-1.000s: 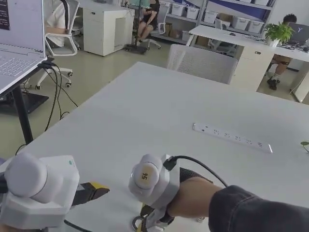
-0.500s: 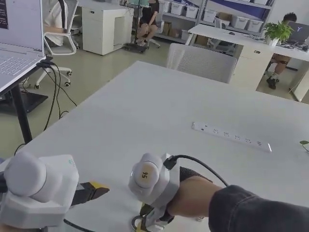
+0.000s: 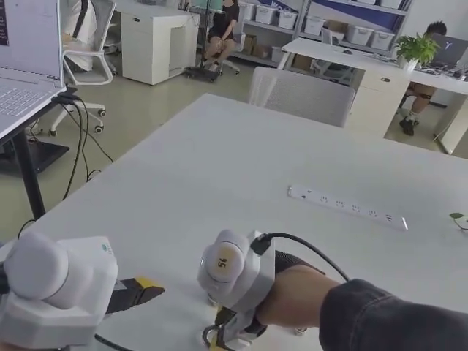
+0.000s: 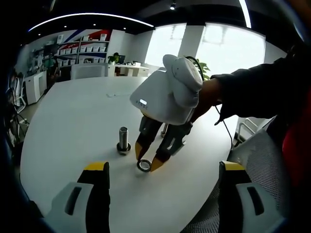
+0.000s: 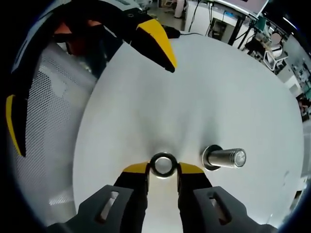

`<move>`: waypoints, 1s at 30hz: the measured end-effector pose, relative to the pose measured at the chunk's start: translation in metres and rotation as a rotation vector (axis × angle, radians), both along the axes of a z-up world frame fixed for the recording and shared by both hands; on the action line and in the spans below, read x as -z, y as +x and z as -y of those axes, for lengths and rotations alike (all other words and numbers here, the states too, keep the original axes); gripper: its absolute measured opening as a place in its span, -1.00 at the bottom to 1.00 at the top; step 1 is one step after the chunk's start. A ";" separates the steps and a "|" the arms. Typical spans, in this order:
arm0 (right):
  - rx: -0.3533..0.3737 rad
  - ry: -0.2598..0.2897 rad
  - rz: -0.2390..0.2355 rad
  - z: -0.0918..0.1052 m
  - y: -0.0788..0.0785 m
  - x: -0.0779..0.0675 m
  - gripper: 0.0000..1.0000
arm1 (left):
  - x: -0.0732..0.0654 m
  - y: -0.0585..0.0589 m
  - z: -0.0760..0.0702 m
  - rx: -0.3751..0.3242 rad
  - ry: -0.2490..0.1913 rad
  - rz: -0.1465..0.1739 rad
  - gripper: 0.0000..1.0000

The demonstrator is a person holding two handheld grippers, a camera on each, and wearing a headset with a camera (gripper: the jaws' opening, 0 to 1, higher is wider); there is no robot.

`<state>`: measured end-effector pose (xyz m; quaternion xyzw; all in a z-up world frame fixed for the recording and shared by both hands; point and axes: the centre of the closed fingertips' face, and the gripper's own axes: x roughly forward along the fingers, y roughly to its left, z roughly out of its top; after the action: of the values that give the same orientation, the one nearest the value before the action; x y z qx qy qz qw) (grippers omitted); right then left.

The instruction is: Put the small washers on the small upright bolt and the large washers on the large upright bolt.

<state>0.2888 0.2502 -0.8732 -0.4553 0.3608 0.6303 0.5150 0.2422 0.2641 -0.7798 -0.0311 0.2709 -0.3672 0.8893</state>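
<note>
Washer (image 5: 163,165) is pinched by its rim in your right hand-held gripper (image 5: 163,170); tilting while lifting could drop it.

The white table (image 3: 219,168) carries a power strip (image 3: 344,206) far right, an upright bolt (image 4: 123,141) near, and a washer (image 4: 143,165) just beside it.

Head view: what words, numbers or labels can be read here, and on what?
"5_": two digits on the round disc of the right hand-held gripper; the second digit is too blurred to read.
Laptop screen: text too small to read.
Shelf bins: any labels are too blurred to read.
</note>
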 end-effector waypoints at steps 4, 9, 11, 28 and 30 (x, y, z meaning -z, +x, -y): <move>0.008 -0.006 -0.001 0.004 0.001 -0.001 -0.55 | 0.000 0.000 0.001 0.003 0.000 0.001 0.86; 0.014 -0.006 0.005 0.009 0.003 -0.006 -0.55 | 0.000 0.000 0.002 0.006 0.001 0.001 0.86; 0.016 -0.008 0.004 0.010 0.003 -0.008 -0.55 | -0.001 0.000 0.002 0.006 0.000 0.003 0.87; 0.030 0.002 0.024 0.026 0.007 -0.034 -0.55 | -0.001 -0.001 0.004 0.012 -0.004 0.007 0.86; 0.030 0.002 0.029 0.028 0.007 -0.038 -0.55 | -0.001 0.000 0.004 0.012 -0.003 0.007 0.86</move>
<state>0.2962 0.2224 -0.8350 -0.4583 0.3595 0.6161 0.5302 0.2417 0.2605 -0.7789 -0.0293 0.2675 -0.3728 0.8880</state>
